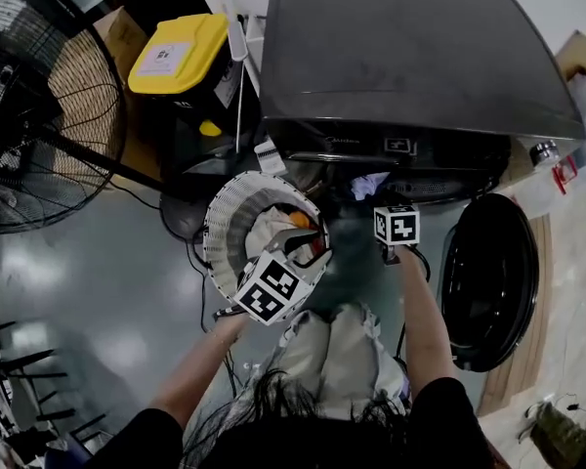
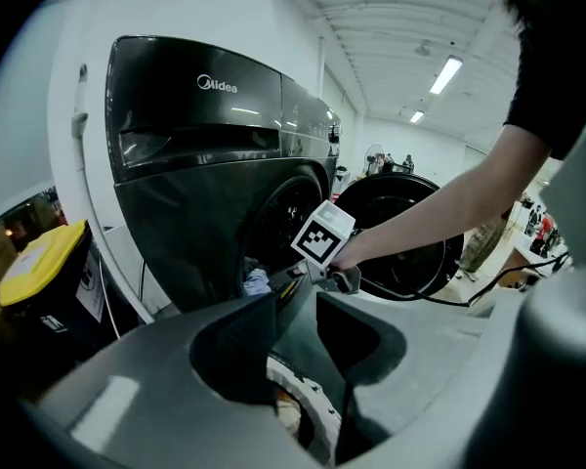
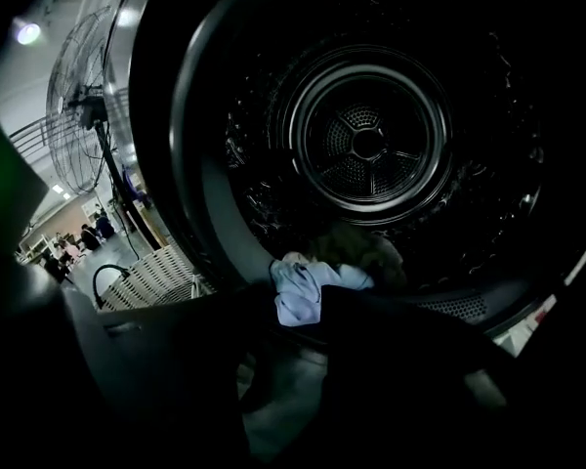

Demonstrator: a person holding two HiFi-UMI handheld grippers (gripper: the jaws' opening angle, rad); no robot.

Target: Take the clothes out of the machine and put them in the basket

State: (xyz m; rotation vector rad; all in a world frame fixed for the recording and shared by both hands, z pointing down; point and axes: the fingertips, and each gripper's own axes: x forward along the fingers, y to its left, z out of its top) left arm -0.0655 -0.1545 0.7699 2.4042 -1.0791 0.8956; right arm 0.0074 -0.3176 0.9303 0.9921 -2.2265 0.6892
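At the machine's (image 1: 400, 66) mouth, head view, a pale blue garment (image 1: 369, 184) hangs over the drum lip, with the basket (image 1: 220, 225) beside it. Left gripper view: the left gripper (image 2: 295, 306) gapes empty. Right gripper view: the right gripper (image 3: 308, 330) gapes before the garment, which is likely soft and light and best pinched at a bunched fold.

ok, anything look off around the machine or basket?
One thing: a light blue garment is draped over the front lip of the drum, half out of the opening. Nothing looks spilled or damaged, and the basket looks intact.
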